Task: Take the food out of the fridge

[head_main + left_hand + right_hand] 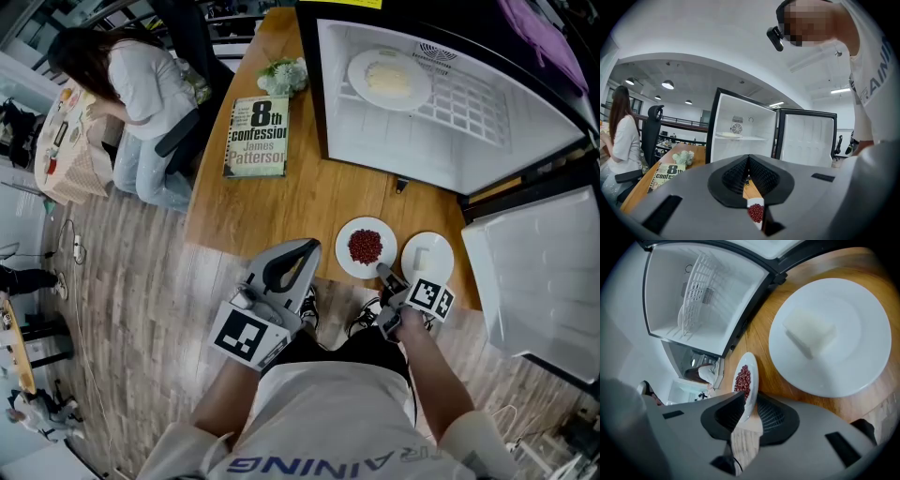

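The plate of red beans (365, 247) sat on the wooden table (309, 197) just in front of the open fridge (375, 131), out of the cabinet and on the person's side of it. Its near rim lay between the jaws of the right gripper (382, 272). The jaws stood a little apart, wider than the thin rim, so the gripper was released and not clamping the plate. Just beside the beans, on the side toward the fridge's swung-open door (534, 272), was a second white plate (427, 258) holding a pale block. A third plate (388, 79) with pale food lay inside the fridge on its wire shelf (469, 103).

The right hand (410, 323) held its gripper tilted downward, pointing toward the fridge front. The forearm reached forward from the person's body to the table edge farthest from the fridge.

The left gripper (307, 246) was clenched on nothing, its two pads meeting at the tips. It was held about level over that same far table edge and pointed at the fridge opening, with the bean plate just beyond its tips and to one side.

Beside the fridge, on the side away from its door, a paperback book (258, 137) lay flat on the table.
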The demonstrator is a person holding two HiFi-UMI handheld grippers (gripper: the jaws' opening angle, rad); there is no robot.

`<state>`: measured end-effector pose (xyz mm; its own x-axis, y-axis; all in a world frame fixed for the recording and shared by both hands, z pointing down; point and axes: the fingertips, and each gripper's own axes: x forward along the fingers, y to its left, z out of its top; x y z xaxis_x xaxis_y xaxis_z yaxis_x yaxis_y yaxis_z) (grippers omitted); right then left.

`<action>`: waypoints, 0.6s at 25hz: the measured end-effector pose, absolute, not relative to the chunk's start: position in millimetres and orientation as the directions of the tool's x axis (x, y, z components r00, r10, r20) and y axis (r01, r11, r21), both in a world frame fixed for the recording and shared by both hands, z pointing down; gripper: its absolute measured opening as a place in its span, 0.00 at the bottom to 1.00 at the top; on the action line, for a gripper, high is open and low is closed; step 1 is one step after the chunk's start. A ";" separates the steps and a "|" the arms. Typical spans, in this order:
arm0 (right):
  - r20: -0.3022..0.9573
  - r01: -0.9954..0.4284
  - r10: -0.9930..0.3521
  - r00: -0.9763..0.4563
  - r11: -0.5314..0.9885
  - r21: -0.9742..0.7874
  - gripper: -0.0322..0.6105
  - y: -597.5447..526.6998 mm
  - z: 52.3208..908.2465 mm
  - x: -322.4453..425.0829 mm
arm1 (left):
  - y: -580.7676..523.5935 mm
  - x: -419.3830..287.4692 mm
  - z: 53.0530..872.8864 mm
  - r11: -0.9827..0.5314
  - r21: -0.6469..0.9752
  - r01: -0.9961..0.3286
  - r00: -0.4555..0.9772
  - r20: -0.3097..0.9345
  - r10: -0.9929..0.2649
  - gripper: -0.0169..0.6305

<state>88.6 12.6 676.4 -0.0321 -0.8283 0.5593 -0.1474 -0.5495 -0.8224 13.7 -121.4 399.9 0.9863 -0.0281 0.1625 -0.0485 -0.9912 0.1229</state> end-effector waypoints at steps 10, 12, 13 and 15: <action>0.688 -0.500 -0.719 -0.098 -0.562 -0.659 0.30 16.8 681.3 71.7 | -121.7 12.4 401.9 -0.991 0.124 -0.052 0.985 0.170 -0.030 0.04; 0.701 -0.540 -0.704 -0.110 -0.550 -0.637 0.32 17.0 681.6 69.5 | -122.1 11.7 402.3 -0.991 0.125 -0.054 0.985 0.171 -0.032 0.04; 0.711 -0.564 -0.693 -0.118 -0.543 -0.623 0.33 17.2 681.9 68.1 | -122.1 11.1 402.3 -0.991 0.125 -0.055 0.985 0.172 -0.033 0.04; 0.743 -0.631 -0.657 -0.128 -0.524 -0.572 0.34 19.2 683.5 65.1 | -121.7 10.0 402.2 -0.991 0.125 -0.055 0.984 0.172 -0.033 0.04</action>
